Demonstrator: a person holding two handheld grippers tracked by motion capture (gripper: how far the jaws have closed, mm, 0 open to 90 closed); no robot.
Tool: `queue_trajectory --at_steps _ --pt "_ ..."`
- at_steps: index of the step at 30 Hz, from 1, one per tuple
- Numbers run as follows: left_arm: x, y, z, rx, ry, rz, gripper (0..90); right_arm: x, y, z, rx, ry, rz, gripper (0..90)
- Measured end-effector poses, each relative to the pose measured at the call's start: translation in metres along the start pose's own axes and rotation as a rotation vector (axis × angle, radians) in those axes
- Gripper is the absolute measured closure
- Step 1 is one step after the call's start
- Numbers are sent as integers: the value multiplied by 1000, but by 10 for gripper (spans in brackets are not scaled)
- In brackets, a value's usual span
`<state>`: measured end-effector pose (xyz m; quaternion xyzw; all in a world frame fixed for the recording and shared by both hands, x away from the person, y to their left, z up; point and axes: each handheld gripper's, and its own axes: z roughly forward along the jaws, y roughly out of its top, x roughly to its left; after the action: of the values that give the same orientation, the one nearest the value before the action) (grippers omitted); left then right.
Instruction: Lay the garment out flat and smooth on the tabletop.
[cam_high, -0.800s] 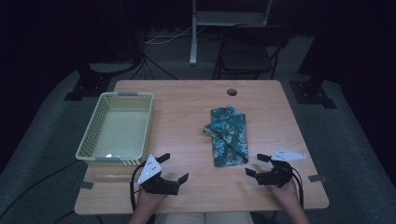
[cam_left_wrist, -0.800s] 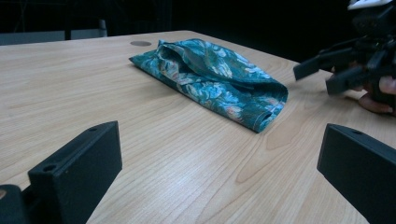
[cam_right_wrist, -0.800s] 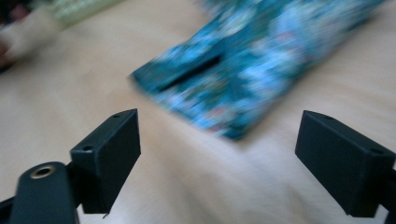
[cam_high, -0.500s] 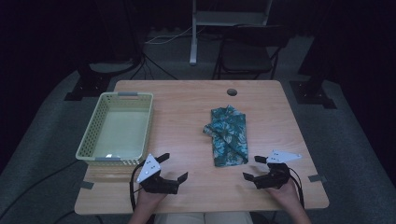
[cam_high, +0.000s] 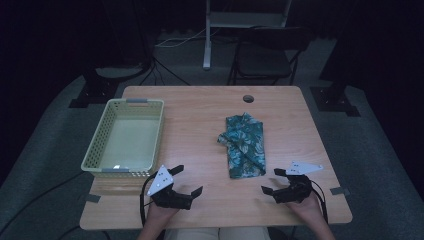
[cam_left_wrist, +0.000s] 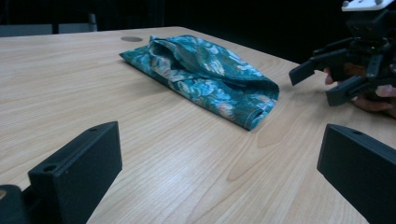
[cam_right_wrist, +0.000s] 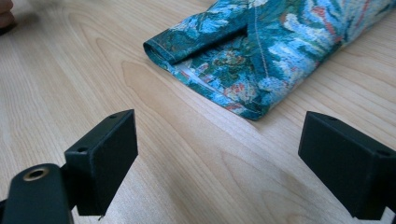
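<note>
A folded teal floral cloth (cam_high: 244, 145) lies on the wooden table (cam_high: 200, 115), right of centre. My left gripper (cam_high: 187, 180) rests near the front edge, left of the cloth, its jaws open and empty. My right gripper (cam_high: 272, 181) sits just in front of the cloth's near right corner, also open and empty. In the left gripper view the open gripper (cam_left_wrist: 222, 154) faces the cloth (cam_left_wrist: 205, 74), with the right gripper (cam_left_wrist: 327, 79) beyond it. In the right gripper view the cloth's near end (cam_right_wrist: 280, 42) lies just ahead of the open gripper (cam_right_wrist: 219, 144).
A pale green perforated basket (cam_high: 157, 135) stands empty on the table's left side. A round cable hole (cam_high: 248, 98) is near the far edge. A folding chair (cam_high: 270, 50) and stand legs are behind the table.
My right gripper has drifted slightly left and toward the front edge. The left gripper and the cloth have not moved.
</note>
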<state>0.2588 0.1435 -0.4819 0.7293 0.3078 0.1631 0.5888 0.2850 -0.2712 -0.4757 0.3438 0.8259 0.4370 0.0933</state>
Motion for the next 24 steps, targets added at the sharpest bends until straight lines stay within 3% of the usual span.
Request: queue_trajectory --at_steps 5,10,15,24 --pt "1 0 0 0 -10 -9 4 -1 1 0 -8 -2 8 122" --pt "-1 0 1 8 -3 8 4 0 3 2 4 5 6 127" --pt "-1 0 1 6 -1 7 4 -1 4 0 -22 7 17 127" --pt "-1 0 1 4 4 6 4 1 20 -6 -69 -20 -7 128"
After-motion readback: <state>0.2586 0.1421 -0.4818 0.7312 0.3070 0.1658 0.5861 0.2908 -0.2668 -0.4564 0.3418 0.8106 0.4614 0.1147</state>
